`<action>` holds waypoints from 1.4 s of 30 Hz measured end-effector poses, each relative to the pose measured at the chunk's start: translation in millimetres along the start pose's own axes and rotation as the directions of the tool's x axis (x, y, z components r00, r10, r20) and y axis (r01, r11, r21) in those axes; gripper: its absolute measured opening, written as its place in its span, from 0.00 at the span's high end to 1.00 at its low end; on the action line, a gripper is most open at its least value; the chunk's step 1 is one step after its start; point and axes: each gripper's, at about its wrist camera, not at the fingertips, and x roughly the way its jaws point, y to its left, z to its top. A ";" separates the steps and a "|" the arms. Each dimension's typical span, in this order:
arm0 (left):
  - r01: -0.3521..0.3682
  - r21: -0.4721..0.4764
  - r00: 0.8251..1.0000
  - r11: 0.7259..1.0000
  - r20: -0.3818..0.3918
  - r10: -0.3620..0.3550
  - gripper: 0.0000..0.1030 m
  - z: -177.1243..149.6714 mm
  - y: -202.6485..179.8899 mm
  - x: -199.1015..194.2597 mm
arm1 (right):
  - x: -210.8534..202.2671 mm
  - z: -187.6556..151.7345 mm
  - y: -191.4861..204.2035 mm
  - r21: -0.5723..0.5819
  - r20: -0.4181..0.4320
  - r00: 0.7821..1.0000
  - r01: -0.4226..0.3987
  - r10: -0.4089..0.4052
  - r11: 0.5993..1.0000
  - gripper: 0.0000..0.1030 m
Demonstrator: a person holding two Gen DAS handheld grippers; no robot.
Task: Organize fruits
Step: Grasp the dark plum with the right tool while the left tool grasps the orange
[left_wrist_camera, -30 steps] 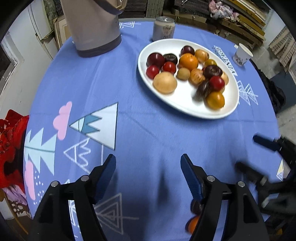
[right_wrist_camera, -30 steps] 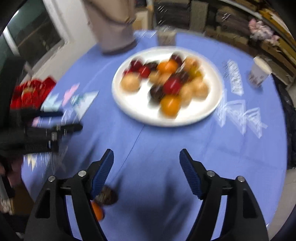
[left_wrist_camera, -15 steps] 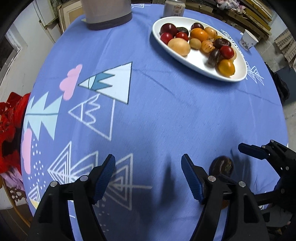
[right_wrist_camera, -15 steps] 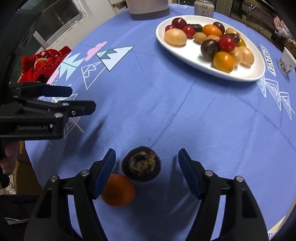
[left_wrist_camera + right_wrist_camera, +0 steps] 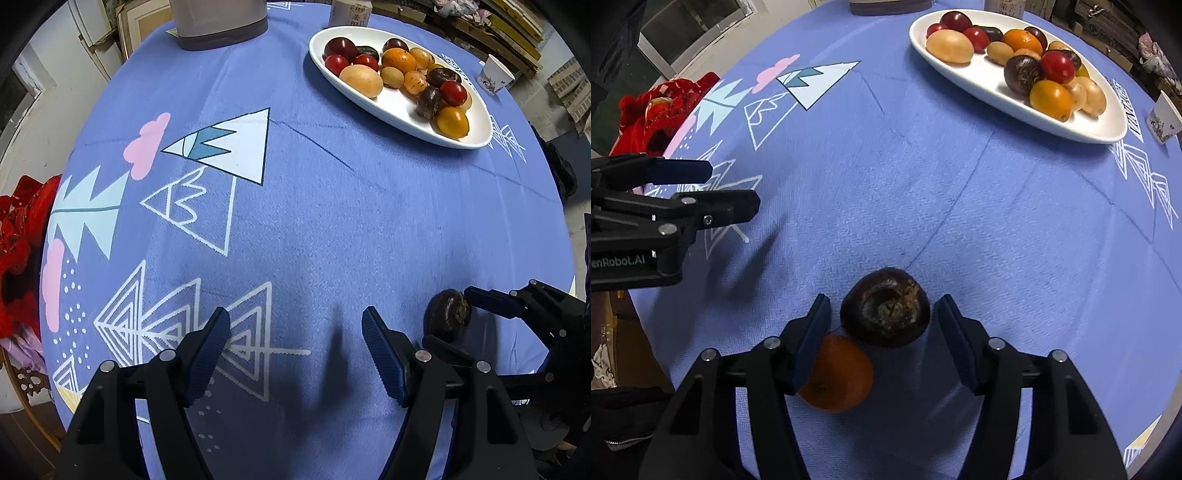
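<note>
The right gripper (image 5: pixel 882 317) straddles the dark fruit (image 5: pixel 885 307) at lower centre, its jaws just closing in yet showing a sliver of gap either side: no grip yet. An orange (image 5: pixel 836 373) nestles against the left finger, likely next. The left gripper (image 5: pixel 295 347) hangs wide open over bare blue tablecloth (image 5: pixel 332 206), empty. The white plate (image 5: pixel 997 92), upper right, awaits both.

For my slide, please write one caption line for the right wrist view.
Right hand-held gripper closing around a dark fruit beside an orange, fruit plate beyond.
</note>
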 end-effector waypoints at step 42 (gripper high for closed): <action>0.199 0.364 0.975 0.910 -0.166 -0.147 0.55 -45.1 -114.9 31.2 | -41.2 -48.5 -90.7 0.255 0.084 0.995 0.035 -0.059 0.966 0.53</action>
